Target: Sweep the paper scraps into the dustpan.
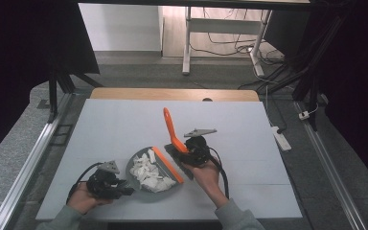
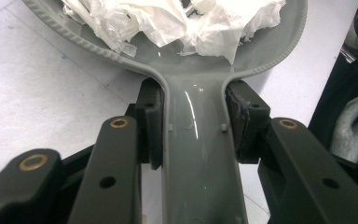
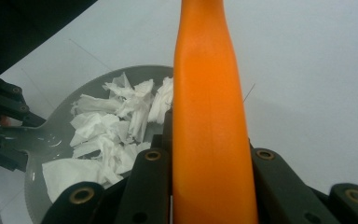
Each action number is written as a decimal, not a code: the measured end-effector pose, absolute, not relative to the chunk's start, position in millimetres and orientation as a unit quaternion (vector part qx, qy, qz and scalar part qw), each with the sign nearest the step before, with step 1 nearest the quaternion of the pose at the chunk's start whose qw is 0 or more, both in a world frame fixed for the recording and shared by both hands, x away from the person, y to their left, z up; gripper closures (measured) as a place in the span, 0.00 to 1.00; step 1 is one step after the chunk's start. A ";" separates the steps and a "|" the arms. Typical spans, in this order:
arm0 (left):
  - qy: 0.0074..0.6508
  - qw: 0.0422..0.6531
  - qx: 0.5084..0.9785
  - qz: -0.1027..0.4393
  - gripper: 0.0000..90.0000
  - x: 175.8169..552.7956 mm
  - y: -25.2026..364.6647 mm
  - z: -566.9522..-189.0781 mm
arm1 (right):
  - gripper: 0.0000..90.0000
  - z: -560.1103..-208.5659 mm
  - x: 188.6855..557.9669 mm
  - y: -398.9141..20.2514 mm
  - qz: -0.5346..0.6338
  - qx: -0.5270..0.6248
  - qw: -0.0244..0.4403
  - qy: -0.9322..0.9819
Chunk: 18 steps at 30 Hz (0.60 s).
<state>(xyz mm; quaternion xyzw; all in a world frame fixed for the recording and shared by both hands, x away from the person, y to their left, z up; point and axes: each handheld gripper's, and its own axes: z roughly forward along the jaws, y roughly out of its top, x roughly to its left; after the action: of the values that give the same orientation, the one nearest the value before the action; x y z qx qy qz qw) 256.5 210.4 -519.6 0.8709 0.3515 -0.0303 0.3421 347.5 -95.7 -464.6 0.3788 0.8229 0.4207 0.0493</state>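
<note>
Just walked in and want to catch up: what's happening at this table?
A person is sweeping up torn white paper scraps. The left gripper is shut on the handle of a grey dustpan holding the scraps. The right gripper is shut on the orange handle of a brush, whose head sits at the pan's right edge on the table.
</note>
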 end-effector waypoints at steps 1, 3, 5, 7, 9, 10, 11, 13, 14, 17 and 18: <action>0.352 0.344 0.870 -0.031 0.68 256.5 210.7 -519.4 | 0.86 -464.0 347.8 -97.9 0.422 0.378 0.050 0.823; 0.353 0.347 0.869 -0.031 0.68 256.5 211.2 -518.9 | 0.86 -462.8 348.0 -101.7 0.427 0.378 0.050 0.820; 0.354 0.348 0.868 -0.027 0.68 256.4 211.7 -518.4 | 0.86 -461.6 348.1 -105.5 0.433 0.372 0.052 0.819; 0.356 0.350 0.866 -0.024 0.68 256.2 212.5 -517.8 | 0.86 -460.3 347.8 -109.0 0.437 0.368 0.054 0.819; 0.359 0.353 0.864 -0.021 0.68 256.1 213.4 -517.2 | 0.86 -459.1 347.0 -112.7 0.441 0.363 0.056 0.819; 0.361 0.354 0.862 -0.020 0.68 255.9 213.7 -516.7 | 0.86 -458.5 346.3 -114.6 0.442 0.362 0.059 0.819; 0.363 0.355 0.861 -0.018 0.68 255.9 214.1 -516.3 | 0.86 -458.1 345.8 -116.7 0.445 0.361 0.061 0.818; 0.367 0.357 0.859 -0.015 0.68 255.6 214.4 -515.2 | 0.86 -457.0 344.9 -121.4 0.451 0.357 0.061 0.816; 0.369 0.358 0.858 -0.011 0.68 255.5 214.6 -514.7 | 0.86 -456.4 344.4 -123.9 0.454 0.356 0.063 0.815; 0.375 0.363 0.853 -0.005 0.68 255.0 215.0 -512.8 | 0.86 -454.6 343.0 -131.9 0.461 0.349 0.068 0.813; 0.379 0.366 0.850 -0.004 0.68 254.9 215.5 -512.1 | 0.86 -453.9 342.8 -134.5 0.462 0.347 0.069 0.813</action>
<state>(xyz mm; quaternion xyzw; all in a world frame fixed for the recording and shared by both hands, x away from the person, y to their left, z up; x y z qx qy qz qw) 254.9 215.5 -512.1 0.8502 0.3789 -0.0042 0.3656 342.8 -134.5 -453.9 0.3466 0.8133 0.4621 0.0692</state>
